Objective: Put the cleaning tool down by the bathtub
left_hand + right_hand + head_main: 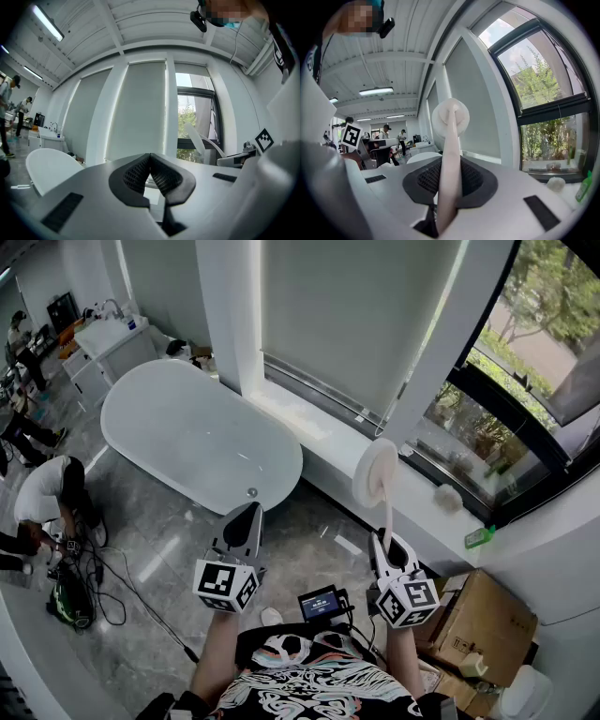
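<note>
**Brush held aloft, right of the tub**

The right gripper has its fingers clamped on the handle of the brush, whose round head is up in front of the sill and off the floor. The left gripper has its fingers together on nothing, just near the right end of the tub. A box crowds the near right; cables and a crouching person lie left. Bare floor shows between tub, sill and grippers.
</note>
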A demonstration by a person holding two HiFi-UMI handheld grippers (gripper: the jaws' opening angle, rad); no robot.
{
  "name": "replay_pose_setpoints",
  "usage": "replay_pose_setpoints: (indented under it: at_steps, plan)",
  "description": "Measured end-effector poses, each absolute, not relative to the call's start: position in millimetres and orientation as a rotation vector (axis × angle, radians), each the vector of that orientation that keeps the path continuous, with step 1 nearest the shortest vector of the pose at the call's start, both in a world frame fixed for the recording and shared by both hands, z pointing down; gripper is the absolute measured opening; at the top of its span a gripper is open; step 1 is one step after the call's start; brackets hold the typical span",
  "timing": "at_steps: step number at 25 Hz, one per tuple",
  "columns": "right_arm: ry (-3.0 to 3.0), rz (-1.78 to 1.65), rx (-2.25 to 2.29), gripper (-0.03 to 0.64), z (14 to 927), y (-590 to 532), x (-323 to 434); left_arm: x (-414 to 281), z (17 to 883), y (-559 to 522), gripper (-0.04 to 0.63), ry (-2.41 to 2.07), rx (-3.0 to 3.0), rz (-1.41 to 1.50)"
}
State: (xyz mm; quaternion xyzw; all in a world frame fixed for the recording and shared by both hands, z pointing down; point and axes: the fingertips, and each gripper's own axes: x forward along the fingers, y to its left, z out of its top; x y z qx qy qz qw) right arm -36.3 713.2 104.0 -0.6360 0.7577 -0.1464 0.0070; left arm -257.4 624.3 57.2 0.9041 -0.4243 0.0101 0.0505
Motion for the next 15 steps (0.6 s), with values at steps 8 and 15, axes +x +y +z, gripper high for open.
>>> replay_pose_setpoints:
  at_steps: [8, 15]
  plan:
    - [2.388, -0.548, -1.799, 0.086, 102.7, 801.3, -35.2, -220.5, 52.6, 700.4, 0.015, -1.318, 2.764, 0.053]
    - [2.397, -0.56, -1.756, 0.086, 113.3, 842.3, -22.1, -206.3, 58.2, 739.5, 0.015, -1.357, 2.745, 0.058]
